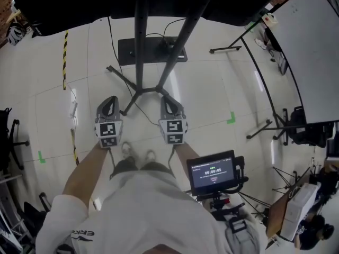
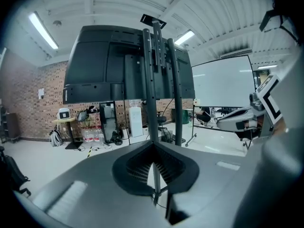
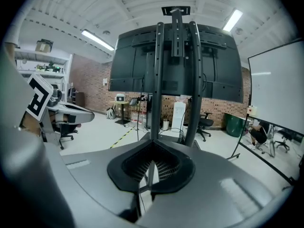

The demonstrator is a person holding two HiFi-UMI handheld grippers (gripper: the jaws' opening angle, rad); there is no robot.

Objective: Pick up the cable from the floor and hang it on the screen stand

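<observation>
The screen stand [image 1: 140,46] rises just ahead of me on two dark poles, with a black base plate [image 1: 152,51] and splayed legs on the pale floor. A thin black cable [image 1: 113,45] runs across the floor past the base toward the legs. My left gripper [image 1: 111,100] and right gripper [image 1: 168,100] hover side by side above the floor in front of the legs. Each is shut with nothing between its jaws. In the left gripper view the left gripper [image 2: 153,144] faces the stand [image 2: 151,80]. In the right gripper view the right gripper [image 3: 152,143] faces the stand [image 3: 175,80] and its dark screen.
A whiteboard [image 1: 312,52] on a wheeled frame stands at the right, with tripod legs [image 1: 265,128] near it. A small monitor [image 1: 213,172] on a rig sits by my right side. Yellow-black tape [image 1: 65,57] marks the floor at the left, near an office chair [image 1: 10,136].
</observation>
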